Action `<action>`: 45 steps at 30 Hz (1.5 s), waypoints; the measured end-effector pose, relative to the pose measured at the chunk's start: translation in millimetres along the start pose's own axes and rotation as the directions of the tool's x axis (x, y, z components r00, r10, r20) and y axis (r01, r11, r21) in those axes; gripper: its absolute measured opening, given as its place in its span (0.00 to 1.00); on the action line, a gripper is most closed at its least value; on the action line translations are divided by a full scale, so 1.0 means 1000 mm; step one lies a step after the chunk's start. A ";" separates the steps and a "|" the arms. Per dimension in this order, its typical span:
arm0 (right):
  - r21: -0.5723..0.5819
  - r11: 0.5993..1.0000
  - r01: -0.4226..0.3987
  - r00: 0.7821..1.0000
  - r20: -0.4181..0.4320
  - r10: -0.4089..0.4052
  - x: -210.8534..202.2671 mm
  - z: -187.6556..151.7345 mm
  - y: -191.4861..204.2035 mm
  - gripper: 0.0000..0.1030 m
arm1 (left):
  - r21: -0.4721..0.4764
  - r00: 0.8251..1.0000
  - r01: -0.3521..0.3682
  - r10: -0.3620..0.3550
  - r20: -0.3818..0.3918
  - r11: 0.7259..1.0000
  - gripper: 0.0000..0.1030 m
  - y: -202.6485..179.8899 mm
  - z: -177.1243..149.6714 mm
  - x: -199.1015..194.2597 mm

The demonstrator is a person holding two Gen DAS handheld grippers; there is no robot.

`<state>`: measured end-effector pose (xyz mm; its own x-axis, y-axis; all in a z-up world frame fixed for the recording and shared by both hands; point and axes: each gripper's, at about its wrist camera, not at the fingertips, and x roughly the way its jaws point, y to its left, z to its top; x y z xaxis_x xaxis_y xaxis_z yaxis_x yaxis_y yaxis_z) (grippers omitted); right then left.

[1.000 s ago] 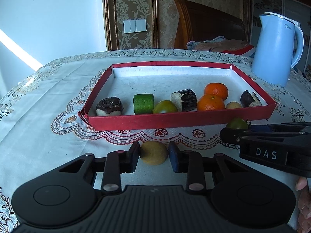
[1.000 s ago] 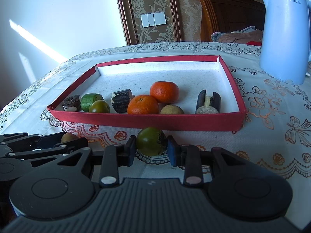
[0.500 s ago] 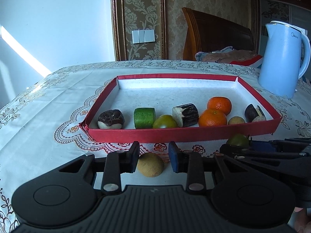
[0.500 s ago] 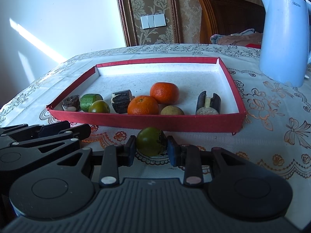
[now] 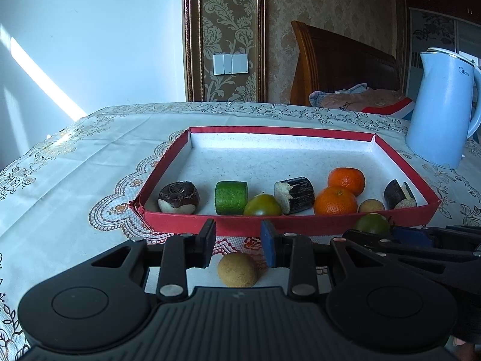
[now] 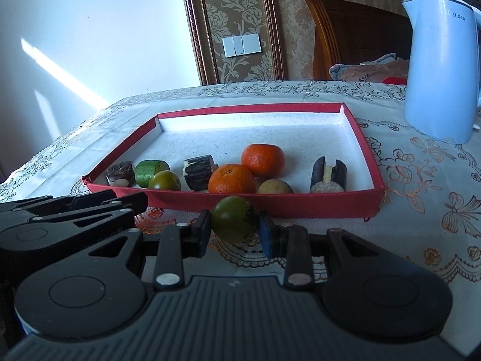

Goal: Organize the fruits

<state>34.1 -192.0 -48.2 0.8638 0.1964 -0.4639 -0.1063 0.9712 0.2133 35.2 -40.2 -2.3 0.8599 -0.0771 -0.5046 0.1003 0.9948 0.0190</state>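
Observation:
A red-rimmed tray (image 5: 285, 225) holds a chocolate donut (image 5: 179, 200), a green roll (image 5: 231, 197), a green tomato (image 5: 262, 206), a dark roll (image 5: 294, 194), two oranges (image 5: 335, 201), a tan fruit (image 5: 371, 206) and a dark split piece (image 5: 398, 194). In front of the tray a tan round fruit (image 5: 237, 269) lies on the cloth. My left gripper (image 5: 238, 245) hovers just above it, jaws drawn close, with nothing between the pads. My right gripper (image 6: 234, 234) is shut on a green tomato (image 6: 233, 221), held before the tray's front wall (image 6: 300, 207).
A light blue kettle (image 5: 442, 111) stands on the lace tablecloth to the right behind the tray. A wooden chair with bundled cloth (image 5: 360, 99) sits past the table's far edge. The two grippers are side by side, close together.
The left view has tilted upward, so the tan fruit has slid from between the fingertips to below them, and it stays on the cloth. The right gripper keeps its green tomato.

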 end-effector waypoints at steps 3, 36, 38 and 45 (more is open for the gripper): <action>-0.007 1.000 -0.005 1.000 0.012 0.005 -0.002 0.002 0.003 0.31 | -0.008 1.000 -0.005 0.005 0.010 1.000 0.31 0.001 0.002 0.000; -0.115 0.993 0.020 0.996 0.083 -0.010 0.049 0.055 0.003 0.31 | -0.079 0.995 -0.085 0.089 0.045 0.993 0.31 0.009 0.059 0.067; -0.116 0.993 0.015 0.996 0.087 -0.005 0.050 0.055 0.003 0.31 | -0.077 0.995 -0.088 0.091 0.034 0.993 0.31 0.008 0.058 0.072; -0.116 0.993 0.028 0.995 0.095 -0.017 0.055 0.053 0.001 0.31 | -0.079 0.998 -0.050 0.052 0.030 0.996 0.31 0.004 0.056 0.078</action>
<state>107.3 -187.0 -27.7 0.9086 0.1661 -0.3832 -0.1384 0.9854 0.0990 131.1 -45.8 6.5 0.8784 -0.0271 -0.4771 0.0174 0.9995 -0.0247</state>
